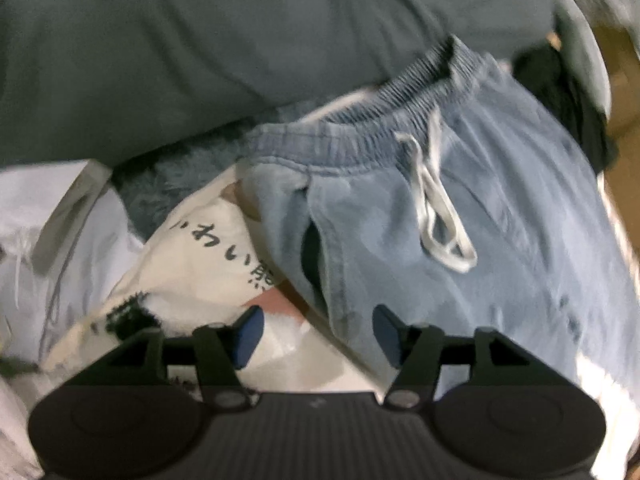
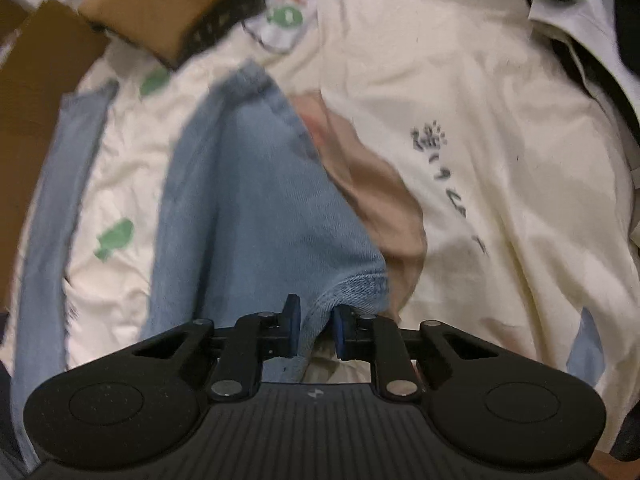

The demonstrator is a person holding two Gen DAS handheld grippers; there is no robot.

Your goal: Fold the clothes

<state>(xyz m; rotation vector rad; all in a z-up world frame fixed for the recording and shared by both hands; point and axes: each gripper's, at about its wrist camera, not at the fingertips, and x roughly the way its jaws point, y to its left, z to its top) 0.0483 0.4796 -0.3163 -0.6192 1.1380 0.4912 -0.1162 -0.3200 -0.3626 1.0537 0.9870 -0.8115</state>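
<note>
Light blue denim drawstring pants (image 1: 460, 216) lie spread across the pile, elastic waistband (image 1: 360, 128) toward the far side in the left wrist view, white drawstring (image 1: 436, 208) looped loose over the front, a side pocket gaping dark just beyond the left claw. In the right wrist view the hem end of one blue pant leg (image 2: 256, 216) runs from the claw out over the bedding; a second blue strip (image 2: 48, 208) lies apart to its left, can't tell if it's the other leg. Right gripper (image 2: 314, 334): blue pads nearly together, clenched on the ribbed hem edge of that leg, fabric bunched between them, tool tilted down over the cloth. Left gripper (image 1: 316, 334): jaws wide apart, released, hovering low over the pants' side edge, nothing between the pads, left pad over a cream garment with black Japanese print (image 1: 212, 256), right pad over denim. Same cream printed cloth (image 2: 460, 152) fills the right side of the right view, with a tan-pink fabric fold (image 2: 380, 200) tucked against the denim. Under it all, a cream sheet with green fish-like prints (image 2: 116, 236). Brown cardboard flaps (image 2: 44, 120) at the far left. Dark grey-green bedding (image 1: 240, 32) behind the waistband, fuzzy grey-blue fabric (image 1: 176, 176) beside it, white cloth (image 1: 24, 240) at the left edge. Frames are motion-blurred.
</note>
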